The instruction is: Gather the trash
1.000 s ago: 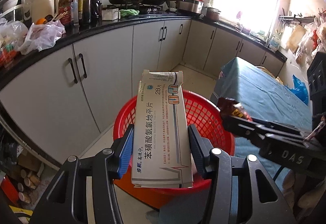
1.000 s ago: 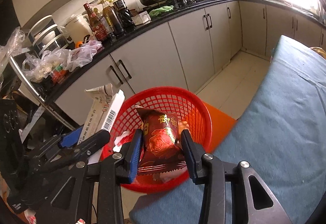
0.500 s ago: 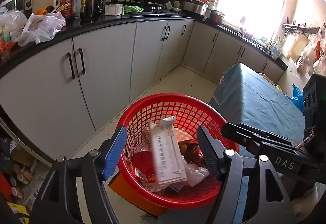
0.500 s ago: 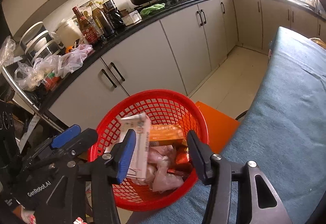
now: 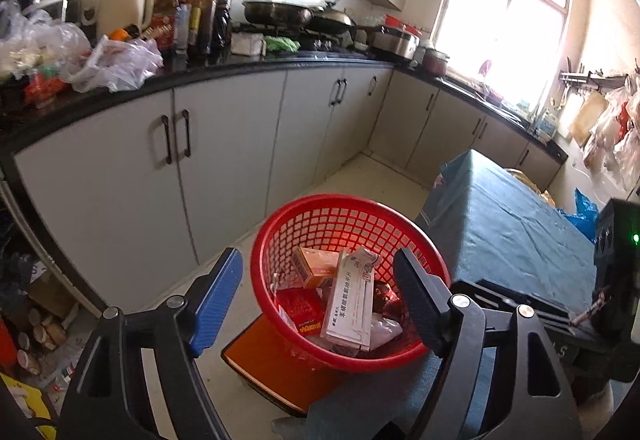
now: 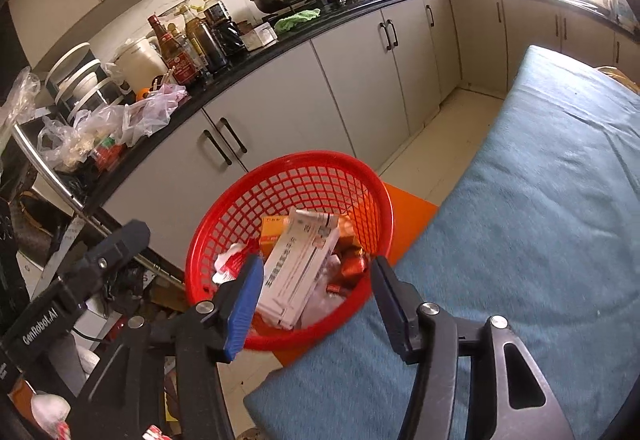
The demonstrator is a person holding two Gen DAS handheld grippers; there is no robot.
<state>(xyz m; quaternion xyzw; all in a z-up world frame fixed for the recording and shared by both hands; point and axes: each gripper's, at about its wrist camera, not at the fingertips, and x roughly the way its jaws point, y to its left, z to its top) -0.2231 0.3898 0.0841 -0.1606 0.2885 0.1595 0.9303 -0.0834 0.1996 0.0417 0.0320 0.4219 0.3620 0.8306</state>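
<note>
Trash [image 5: 347, 303] lies in basket; both hand-held grippers gape empty.

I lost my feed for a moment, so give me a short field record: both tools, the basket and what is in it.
left tool: open, nothing between its pads, jaws just opening
right tool: open, empty, jaws just opening
red basket: beside the blue-covered table, above an orange surface
white medicine box: in the basket, on top
orange box: in the basket
red wrapper: in the basket
</note>
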